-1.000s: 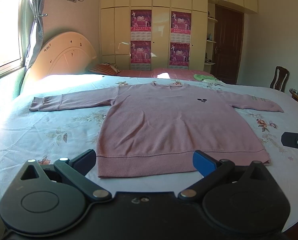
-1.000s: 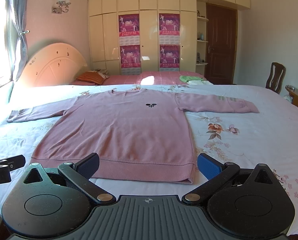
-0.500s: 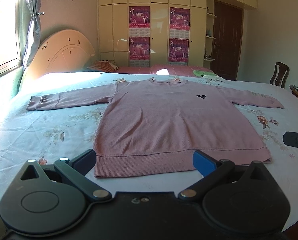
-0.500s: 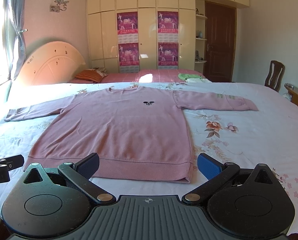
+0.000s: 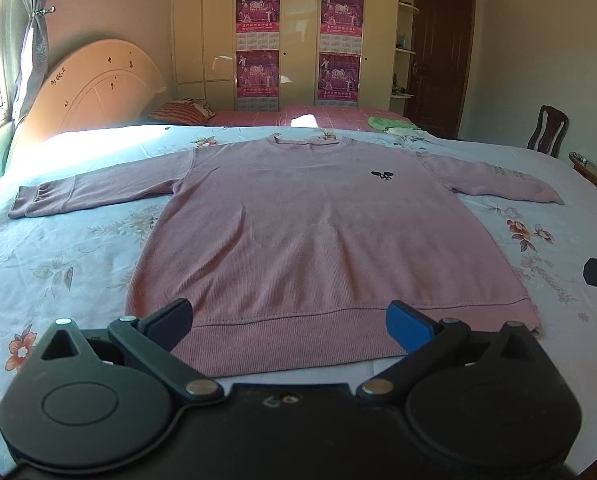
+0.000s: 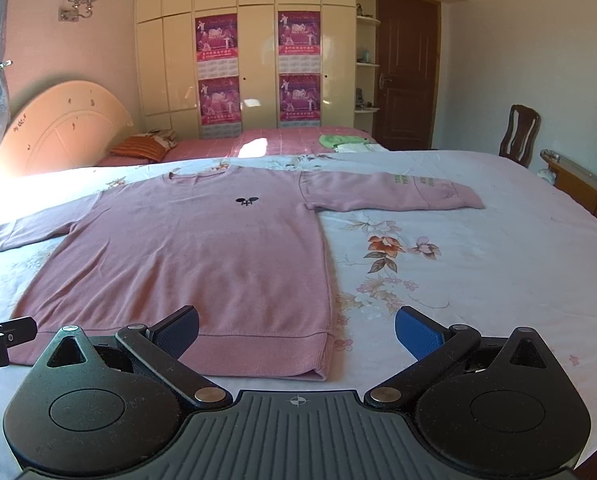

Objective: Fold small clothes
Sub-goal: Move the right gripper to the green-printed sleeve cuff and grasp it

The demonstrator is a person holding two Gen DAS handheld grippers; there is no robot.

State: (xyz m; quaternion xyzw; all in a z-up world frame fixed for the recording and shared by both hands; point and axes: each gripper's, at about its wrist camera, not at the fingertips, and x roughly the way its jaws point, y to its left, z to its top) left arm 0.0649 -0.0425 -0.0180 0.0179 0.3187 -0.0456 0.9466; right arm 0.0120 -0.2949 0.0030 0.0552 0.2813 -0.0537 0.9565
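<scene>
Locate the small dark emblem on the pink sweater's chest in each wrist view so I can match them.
Left wrist: emblem sits right of centre, on the upper chest.
Right wrist: emblem sits left of centre, below the collar.
Shared landmark: the four purple posters on the wardrobe doors.

Sunlit bedroom, floral bedsheet [image 6: 478,264], cream wardrobe [image 6: 254,40] with posters, arched headboard [image 5: 98,92], dark door [image 6: 406,68], wooden chair [image 6: 518,132]

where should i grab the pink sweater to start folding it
Probably take the pink knit sweater by its left sleeve cuff, coming in low from the outer side. It lies flat, face up, on the floral bedsheet with both sleeves spread sideways, so the cuff is a free edge to pinch and carry across the body. Both hand-held grippers are open near the hem.
</scene>
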